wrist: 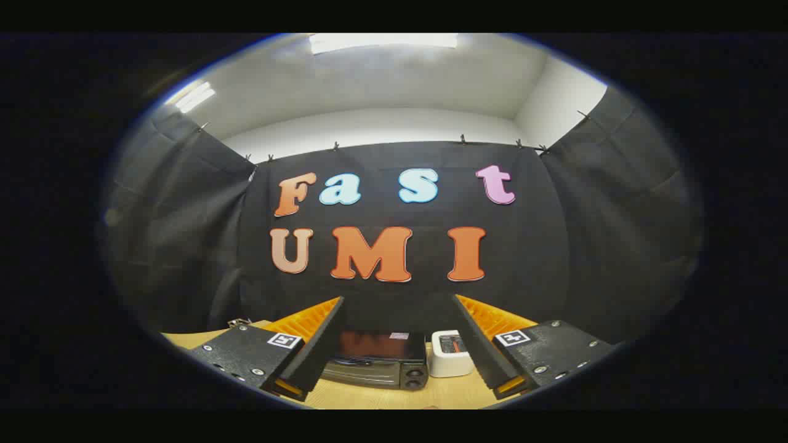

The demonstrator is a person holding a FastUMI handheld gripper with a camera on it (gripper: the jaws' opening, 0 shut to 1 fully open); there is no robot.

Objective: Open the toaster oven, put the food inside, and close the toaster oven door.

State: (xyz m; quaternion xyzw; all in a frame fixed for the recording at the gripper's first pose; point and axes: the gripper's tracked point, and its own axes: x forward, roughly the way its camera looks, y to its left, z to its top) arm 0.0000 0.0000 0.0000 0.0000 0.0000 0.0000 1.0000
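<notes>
Wooden tabletop [369, 397] lies below the gripper [399, 344], whose fingers stand wide apart, holding nothing. Between the jaws and beyond their tips sits a black box-shaped toaster oven [378, 363] with its glass door shut and two round knobs to its right side. Just right of it, touching or nearly so, stands a small white rounded container [449, 355].

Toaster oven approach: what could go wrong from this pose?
1. The gripper is open and held back from the toaster oven, whose door looks shut; a misjudged reach could miss the door's top edge.
2. The white container sits right beside the oven; one finger could knock it.
</notes>
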